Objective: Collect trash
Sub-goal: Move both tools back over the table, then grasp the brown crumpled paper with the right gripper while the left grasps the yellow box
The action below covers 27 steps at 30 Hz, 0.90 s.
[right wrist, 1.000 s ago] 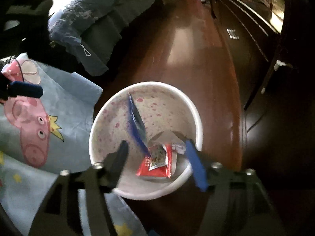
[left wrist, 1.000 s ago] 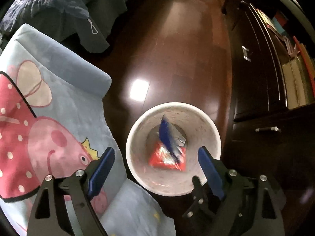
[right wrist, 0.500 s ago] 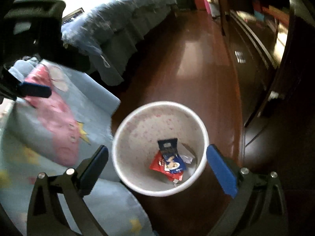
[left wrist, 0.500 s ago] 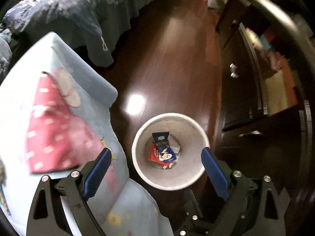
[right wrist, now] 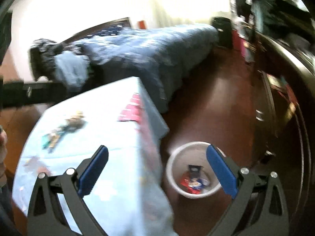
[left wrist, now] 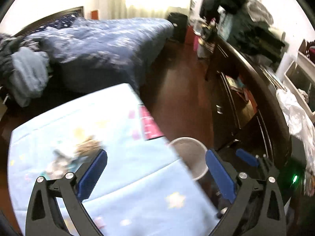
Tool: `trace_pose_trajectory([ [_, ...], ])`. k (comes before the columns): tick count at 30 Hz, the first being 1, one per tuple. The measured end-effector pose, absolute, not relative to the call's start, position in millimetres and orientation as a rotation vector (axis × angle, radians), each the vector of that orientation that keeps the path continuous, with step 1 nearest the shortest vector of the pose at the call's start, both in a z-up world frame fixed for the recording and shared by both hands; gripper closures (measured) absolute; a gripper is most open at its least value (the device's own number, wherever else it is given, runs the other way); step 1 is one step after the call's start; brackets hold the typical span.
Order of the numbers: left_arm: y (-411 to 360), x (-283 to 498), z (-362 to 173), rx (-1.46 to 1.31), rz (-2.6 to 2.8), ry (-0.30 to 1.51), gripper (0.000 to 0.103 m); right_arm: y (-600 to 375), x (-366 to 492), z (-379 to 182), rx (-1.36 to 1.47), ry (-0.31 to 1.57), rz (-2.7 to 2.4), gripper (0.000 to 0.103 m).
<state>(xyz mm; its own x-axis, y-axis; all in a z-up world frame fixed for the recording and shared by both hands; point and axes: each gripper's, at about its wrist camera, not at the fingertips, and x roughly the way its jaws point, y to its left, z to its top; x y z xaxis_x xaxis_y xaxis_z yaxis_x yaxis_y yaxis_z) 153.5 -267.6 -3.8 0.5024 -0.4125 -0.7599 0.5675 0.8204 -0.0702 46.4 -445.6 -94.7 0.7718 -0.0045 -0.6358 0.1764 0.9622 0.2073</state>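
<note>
Upright white bin [right wrist: 194, 193], mouth up, apparently holds wrappers [right wrist: 194, 182]; both hand-held grippers gape wide, empty.

**Around the room**

We see a light blue cartoon-print blanket [left wrist: 122, 129] over a low seat, a bed with a dark blue rumpled duvet [left wrist: 110, 39], a glossy reddish-brown wooden floor [right wrist: 212, 106] and a long dark wooden cabinet [left wrist: 246, 106] with clutter on top.

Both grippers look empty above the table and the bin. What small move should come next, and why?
Probably swing the left gripper toward the blurred litter on the light blue cloth. Both grippers' jaws have just been opening with nothing between them; the right gripper is empty too. Wrappers already lie in the white bin, while that litter is not yet collected.
</note>
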Motion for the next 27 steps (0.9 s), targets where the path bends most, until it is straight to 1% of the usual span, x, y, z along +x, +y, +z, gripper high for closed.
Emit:
trace_pose_trajectory([
  [6,-154.7,159.1,2.6,0.157,-0.432,0.802,0.004,-377.2,71.2,-76.6,0.211,0.685,0.083,0.003],
  [10,-87.8,176.7,-9.4,0.118,-0.355,0.807,0.004,-337.7,101.3,-73.3,0.192,0.723,0.19,0.004],
  [11,-79.1,179.6,-13.4,0.112,-0.351,0.809,0.004,-329.9,110.2,-73.4,0.179,0.737,0.209,0.006],
  [12,-66.6,184.8,-19.3,0.107,-0.342,0.813,0.004,-322.7,117.6,-73.3,0.165,0.747,0.219,0.014],
  [14,-49.7,194.1,-29.6,0.1,-0.327,0.83,0.005,-308.7,137.1,-75.2,0.124,0.778,0.235,0.022],
  [19,-27.8,217.1,-48.5,0.017,-0.394,0.885,0.008,-288.3,185.2,-94.8,0.049,0.845,0.237,0.023],
  [27,-44.8,258.6,-64.4,0.042,-0.47,0.911,0.009,-285.9,238.7,-129.7,0.009,0.914,0.188,0.024],
])
